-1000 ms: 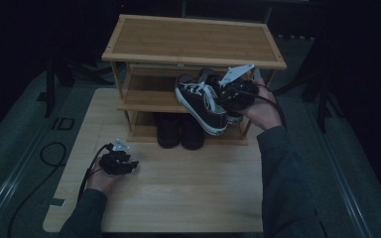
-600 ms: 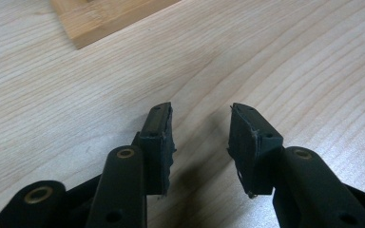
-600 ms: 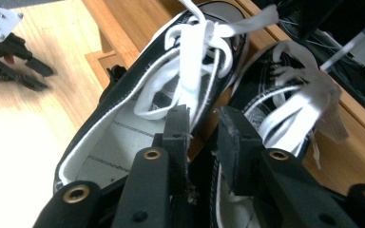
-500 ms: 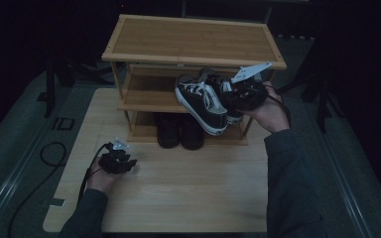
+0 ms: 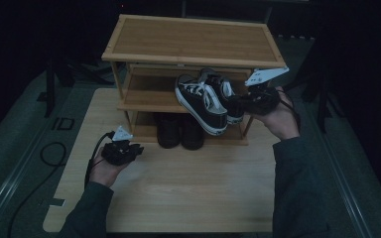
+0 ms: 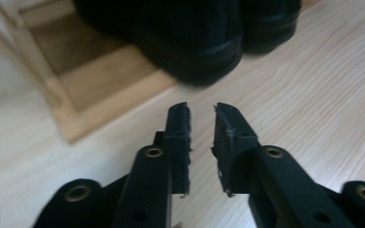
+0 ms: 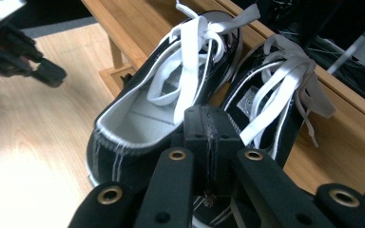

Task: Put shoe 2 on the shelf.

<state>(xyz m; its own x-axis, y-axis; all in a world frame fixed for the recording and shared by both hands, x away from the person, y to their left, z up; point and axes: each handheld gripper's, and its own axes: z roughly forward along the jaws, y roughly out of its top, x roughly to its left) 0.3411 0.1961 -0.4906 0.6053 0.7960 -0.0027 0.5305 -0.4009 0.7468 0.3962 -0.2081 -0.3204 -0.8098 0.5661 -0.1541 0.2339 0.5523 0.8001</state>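
A wooden surface carries a wooden shoe rack. Two dark boots stand on the rack's bottom shelf. A pair of black sneakers with white laces pokes out from the middle shelf, side by side. The right tongs have just been closing and now pinch the inner edges of the sneakers together at the heels. The left tongs have just been closing too, with a small gap left and nothing between them, above the surface near the boots.
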